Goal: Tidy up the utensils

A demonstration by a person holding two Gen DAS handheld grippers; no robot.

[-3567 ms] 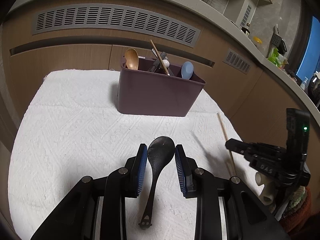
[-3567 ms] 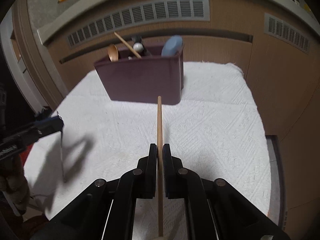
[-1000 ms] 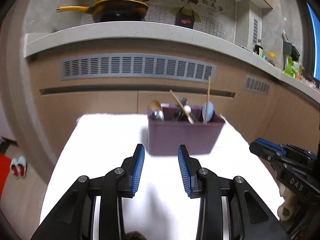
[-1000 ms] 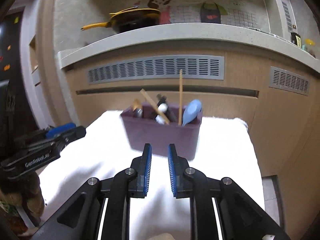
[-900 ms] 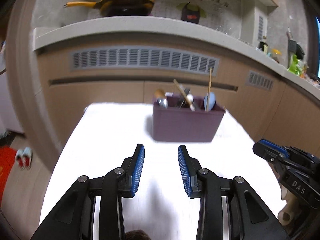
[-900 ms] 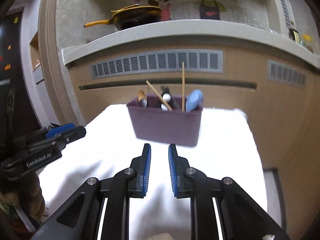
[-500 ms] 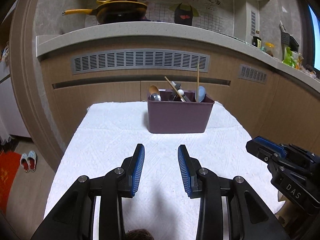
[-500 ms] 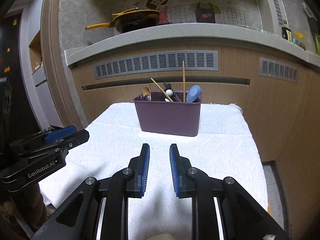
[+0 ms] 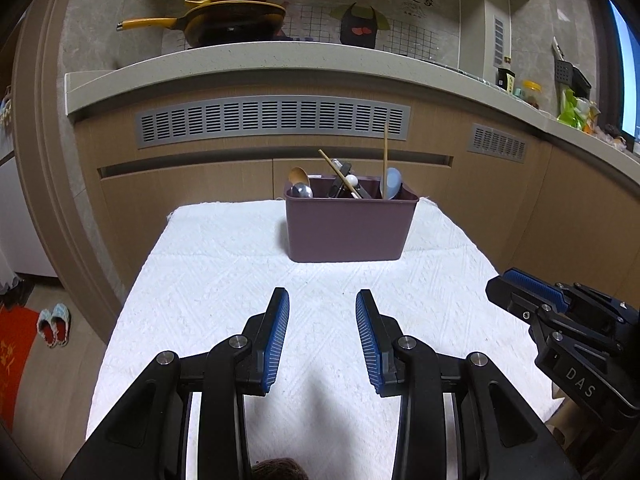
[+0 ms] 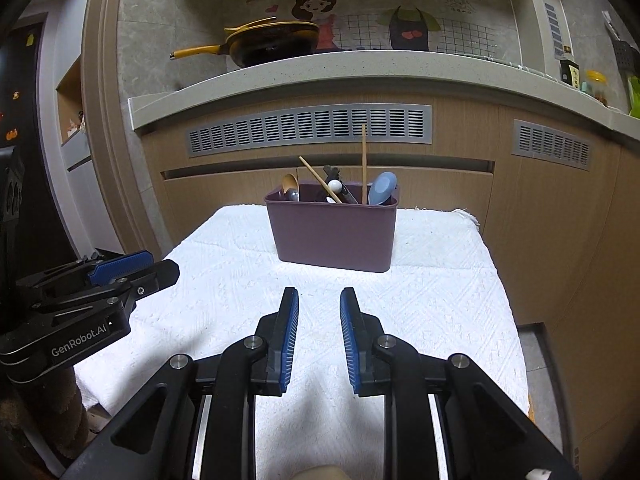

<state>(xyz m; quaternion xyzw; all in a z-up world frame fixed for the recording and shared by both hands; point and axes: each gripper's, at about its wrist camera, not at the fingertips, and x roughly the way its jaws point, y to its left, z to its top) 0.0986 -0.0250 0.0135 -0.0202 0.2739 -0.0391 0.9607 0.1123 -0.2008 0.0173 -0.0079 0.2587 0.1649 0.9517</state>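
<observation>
A purple utensil holder (image 9: 346,228) (image 10: 334,234) stands at the far side of the white cloth. Out of it stick a wooden spoon (image 9: 299,176), a metal spoon (image 9: 302,191), two wooden chopsticks (image 10: 363,162), dark utensils and a blue spoon (image 10: 382,188). My left gripper (image 9: 321,312) hovers open over the near cloth with nothing between its blue pads. My right gripper (image 10: 319,314) is beside it, its jaws opening, also with nothing between them. Each gripper shows at the edge of the other's view.
The white cloth (image 9: 224,280) covers a small table in front of wooden cabinets with grey vents (image 9: 272,118). A yellow-handled pan (image 9: 224,26) sits on the counter above. Slippers (image 9: 54,324) lie on the floor at left.
Both grippers have drawn back from the holder, which now looks farther away. The black spoon and the chopstick held earlier now stand in the holder. The right jaws have widened a little.
</observation>
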